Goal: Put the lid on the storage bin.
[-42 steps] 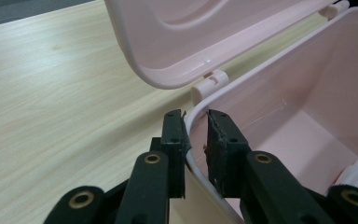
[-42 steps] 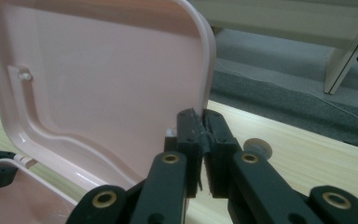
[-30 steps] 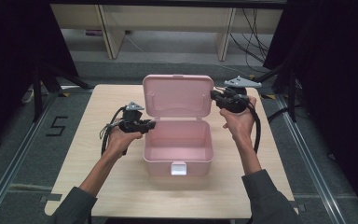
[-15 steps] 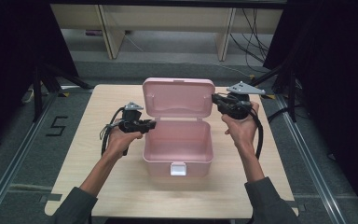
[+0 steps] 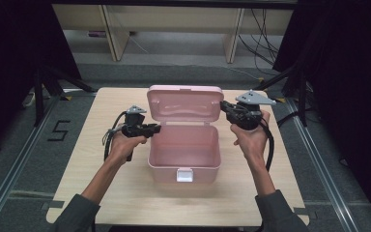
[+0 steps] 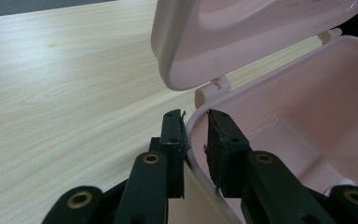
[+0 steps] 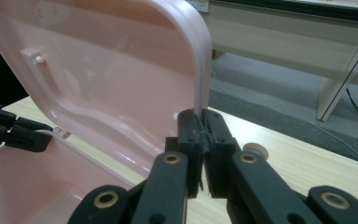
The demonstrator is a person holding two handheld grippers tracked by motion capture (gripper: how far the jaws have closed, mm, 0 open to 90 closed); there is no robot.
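my left gripper (image 6: 196, 135) jaws straddle the pink box (image 5: 183, 150) left wall rim without squeezing, right gripper (image 7: 203, 135) jaws clamped on the upright lid (image 7: 121, 70) edge, box on counter (image 5: 101, 111)

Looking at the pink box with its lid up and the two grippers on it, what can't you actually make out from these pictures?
- Outer face of the lid: in the high view it faces away.
- Latch details: small and blurred in the high view.
- Whether the left gripper pinches the box rim: left gripper view shows jaws astride it with a gap.
- Box floor near the front wall: cut off in both gripper views.
- Right gripper contact with the lid edge: hidden between closed jaws.
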